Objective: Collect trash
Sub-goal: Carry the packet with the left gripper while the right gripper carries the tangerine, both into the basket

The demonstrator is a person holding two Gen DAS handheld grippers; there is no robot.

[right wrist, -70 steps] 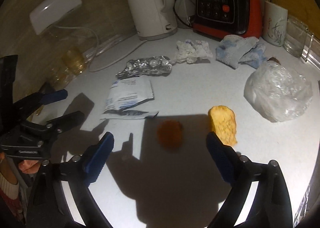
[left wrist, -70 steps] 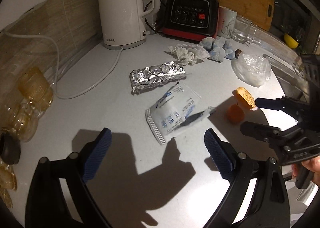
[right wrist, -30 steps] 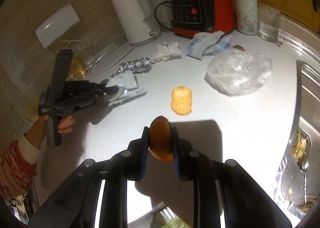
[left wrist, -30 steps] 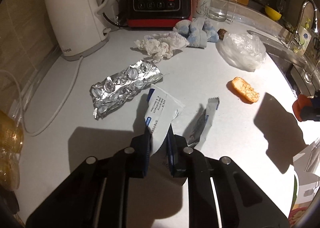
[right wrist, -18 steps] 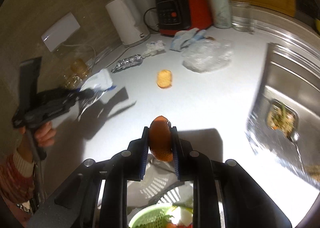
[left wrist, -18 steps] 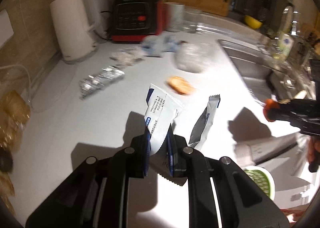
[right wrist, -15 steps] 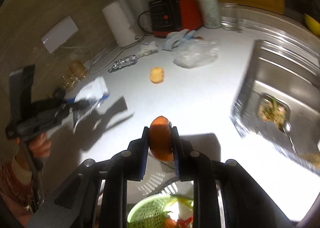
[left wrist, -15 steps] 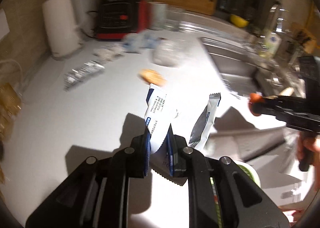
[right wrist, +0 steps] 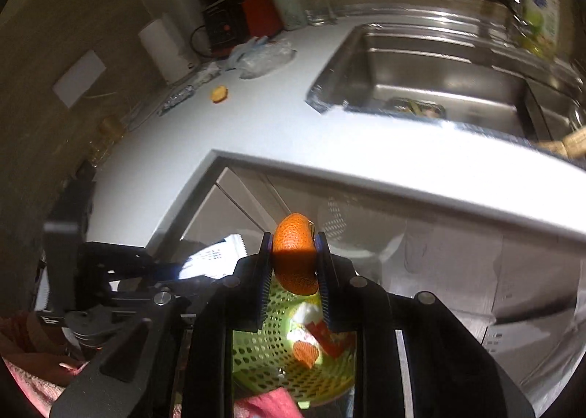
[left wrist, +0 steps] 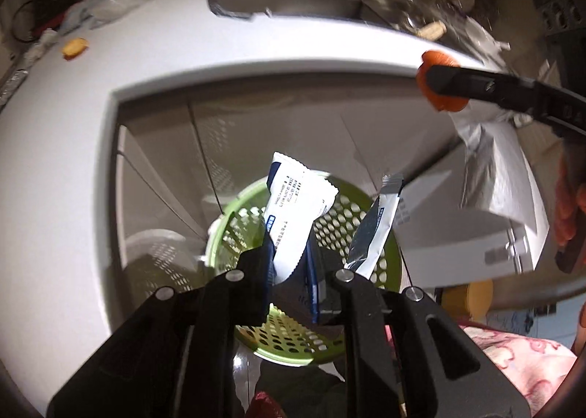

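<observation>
Left gripper [left wrist: 289,260]: fingers closed on the white printed sachet [left wrist: 296,213], pinched at its lower edge; a narrow grey strip packet [left wrist: 373,231] hangs just beside it on the right, seemingly attached or caught in the same pinch, cannot tell which.
Right gripper [right wrist: 295,264]: fingers clamped on a piece of orange peel [right wrist: 296,256], held at mid-height with the top poking clear of the pads.
Bin: green perforated basket [left wrist: 366,311] on the floor below the counter edge [left wrist: 256,70]; both loads hang over its mouth. It already holds scraps, orange and red and white [right wrist: 311,341].
Step in hand: release over the basket, by judgement.
How to do it well: centre each load over the opening before letting go; the strip packet sits towards the basket's right rim, so the left gripper would do better shifted a touch inward. Lower first, since light film may drift sideways in falling. Open wide and give a small shake if the sachet clings to the pads.
Risk: the two grippers are near each other; opening both at once could knock them together.
Left on counter: yellowish food scrap [right wrist: 219,93], crumpled clear plastic [right wrist: 265,57], foil blister pack [right wrist: 177,98].
</observation>
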